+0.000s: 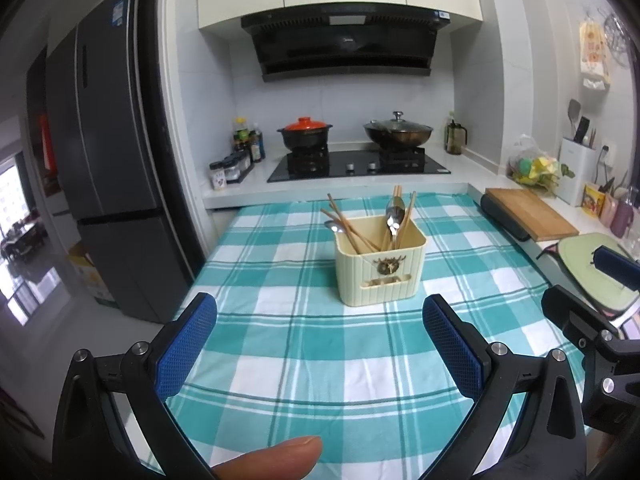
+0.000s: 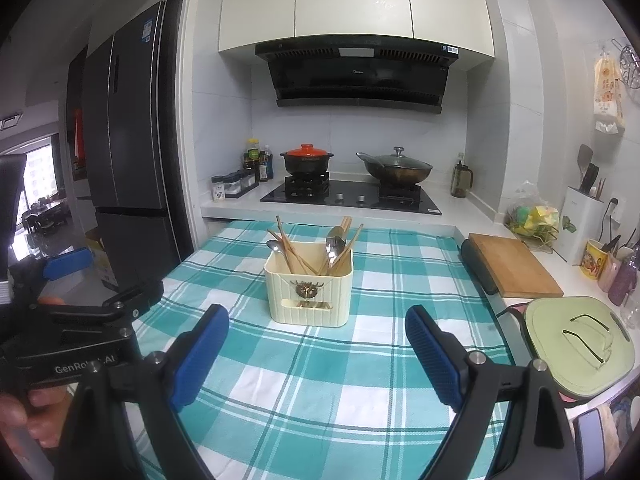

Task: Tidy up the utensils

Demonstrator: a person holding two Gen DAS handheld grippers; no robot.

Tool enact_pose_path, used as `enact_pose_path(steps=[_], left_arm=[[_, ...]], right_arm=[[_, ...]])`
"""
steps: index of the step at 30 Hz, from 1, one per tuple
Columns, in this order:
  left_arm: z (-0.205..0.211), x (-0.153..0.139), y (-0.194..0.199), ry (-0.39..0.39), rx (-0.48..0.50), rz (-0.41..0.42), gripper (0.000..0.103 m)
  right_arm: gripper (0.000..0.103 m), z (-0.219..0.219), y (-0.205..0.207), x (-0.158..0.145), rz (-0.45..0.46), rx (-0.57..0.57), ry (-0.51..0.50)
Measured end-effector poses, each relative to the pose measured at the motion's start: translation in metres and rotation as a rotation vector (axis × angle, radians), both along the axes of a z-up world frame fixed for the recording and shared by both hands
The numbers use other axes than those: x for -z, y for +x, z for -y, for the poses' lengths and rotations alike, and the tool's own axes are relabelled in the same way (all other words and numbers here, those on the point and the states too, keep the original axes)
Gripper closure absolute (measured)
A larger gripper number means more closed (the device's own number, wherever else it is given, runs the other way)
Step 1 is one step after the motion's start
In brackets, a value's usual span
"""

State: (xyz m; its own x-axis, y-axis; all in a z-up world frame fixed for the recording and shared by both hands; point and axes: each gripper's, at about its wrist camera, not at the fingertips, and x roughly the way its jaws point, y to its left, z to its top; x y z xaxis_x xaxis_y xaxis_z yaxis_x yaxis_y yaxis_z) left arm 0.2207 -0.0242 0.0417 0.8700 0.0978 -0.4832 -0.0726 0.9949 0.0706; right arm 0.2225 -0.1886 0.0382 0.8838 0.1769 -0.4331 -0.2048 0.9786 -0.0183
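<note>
A cream ribbed utensil holder stands upright on the teal checked tablecloth. Inside it stand several wooden chopsticks and metal spoons. My left gripper is open and empty, held above the cloth in front of the holder. My right gripper is open and empty, also in front of the holder. Each gripper shows at the edge of the other's view: the right one and the left one.
Behind the table is a stove with an orange-lidded pot and a lidded wok. A wooden cutting board and a green lidded pan are at the right. A fridge stands at the left.
</note>
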Motion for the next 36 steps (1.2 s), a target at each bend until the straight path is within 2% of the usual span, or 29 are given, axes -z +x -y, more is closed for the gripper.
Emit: enact_pose_path(steps=[36], left_arm=[[0.0044, -0.0040, -0.0034, -0.017, 0.012, -0.004, 0.000]], right_arm=[[0.011, -0.0053, -0.0083, -0.0027, 0.000, -0.017, -0.009]])
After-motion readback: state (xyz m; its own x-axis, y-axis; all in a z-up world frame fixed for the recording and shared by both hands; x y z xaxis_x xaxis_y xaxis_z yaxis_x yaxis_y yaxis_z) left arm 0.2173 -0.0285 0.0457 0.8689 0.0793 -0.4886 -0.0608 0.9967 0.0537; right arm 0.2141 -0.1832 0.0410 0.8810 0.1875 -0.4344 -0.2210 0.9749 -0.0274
